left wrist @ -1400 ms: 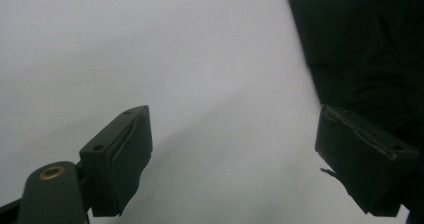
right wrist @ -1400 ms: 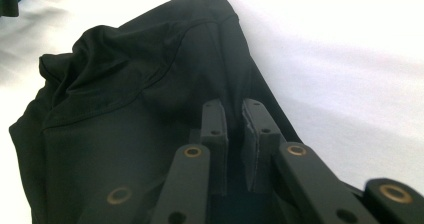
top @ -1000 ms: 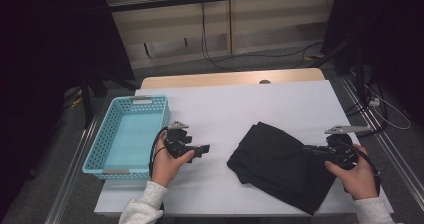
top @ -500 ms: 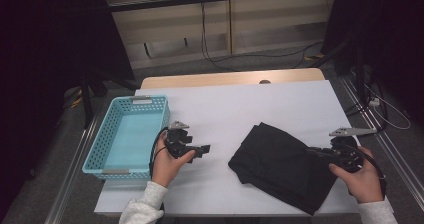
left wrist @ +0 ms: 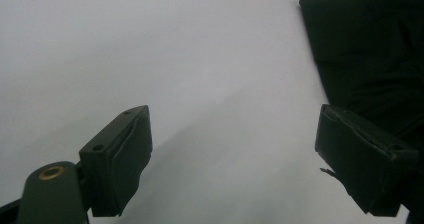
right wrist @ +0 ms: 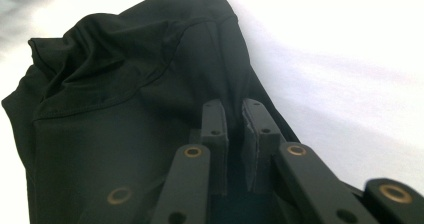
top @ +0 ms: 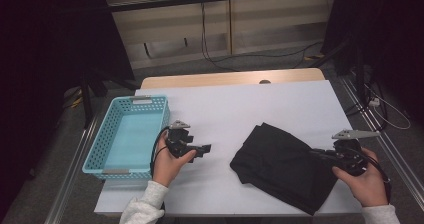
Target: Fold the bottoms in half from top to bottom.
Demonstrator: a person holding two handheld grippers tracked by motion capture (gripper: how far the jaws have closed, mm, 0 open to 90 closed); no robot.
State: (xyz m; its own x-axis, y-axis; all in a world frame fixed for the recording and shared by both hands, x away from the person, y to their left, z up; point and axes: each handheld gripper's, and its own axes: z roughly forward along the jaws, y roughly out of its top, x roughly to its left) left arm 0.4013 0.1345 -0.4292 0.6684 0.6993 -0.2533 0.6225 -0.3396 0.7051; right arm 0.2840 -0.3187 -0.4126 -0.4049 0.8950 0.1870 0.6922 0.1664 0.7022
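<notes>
A black folded cloth lies on the right half of the white table. My right gripper is at the cloth's right edge, its jaws pinched together on a fold of the cloth; in the right gripper view the gripper shows only a slim gap. My left gripper is held just above bare table left of the cloth, pointing toward it. In the left gripper view the gripper stands open with nothing between the jaws, and the cloth lies ahead at the right.
A light blue plastic basket stands on the table's left side, close behind my left hand. Bare white table stretches across the middle and back. The table's near edge runs just below both hands.
The right hand has shifted slightly toward the near right edge, and the cloth's left edge has crept a little rightward with it. The left hand and gripper have not moved.
</notes>
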